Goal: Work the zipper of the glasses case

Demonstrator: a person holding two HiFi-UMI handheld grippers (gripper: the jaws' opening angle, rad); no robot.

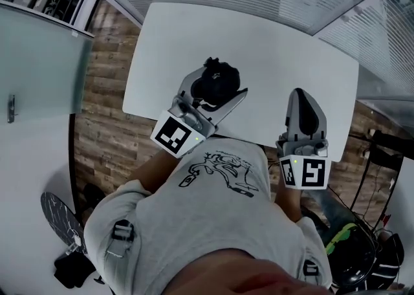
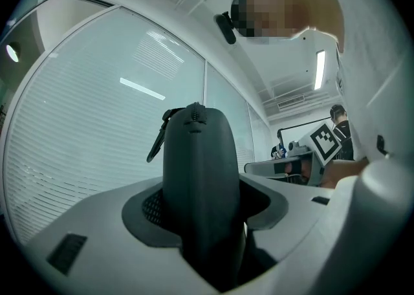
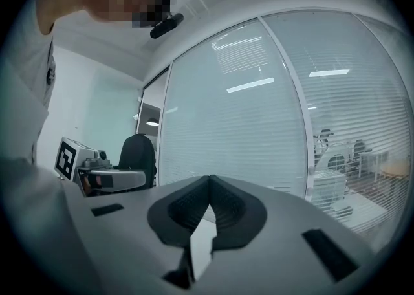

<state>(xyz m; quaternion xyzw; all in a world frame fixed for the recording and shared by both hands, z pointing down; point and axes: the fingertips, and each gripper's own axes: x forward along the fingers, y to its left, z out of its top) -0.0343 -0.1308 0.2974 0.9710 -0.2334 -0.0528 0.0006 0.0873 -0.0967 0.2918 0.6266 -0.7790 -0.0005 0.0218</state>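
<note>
— Where's the glasses case?
— Clamped upright in the left gripper, over the table; the right gripper is pinched together, empty.
— Risk?
— Tugging the pull tab may twist the case loose; one clamp only.

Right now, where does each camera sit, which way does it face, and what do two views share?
Head view: on the person's head, looking steeply down at the white table; shows T-shirt, left gripper clamped on the glasses case, shut right gripper.
Left gripper view: on the left gripper, facing the blinds; its jaws grip the case.
Right gripper view: on the right gripper, facing the blinds; jaws shut, empty.
Shared: each gripper view shows the other gripper.
</note>
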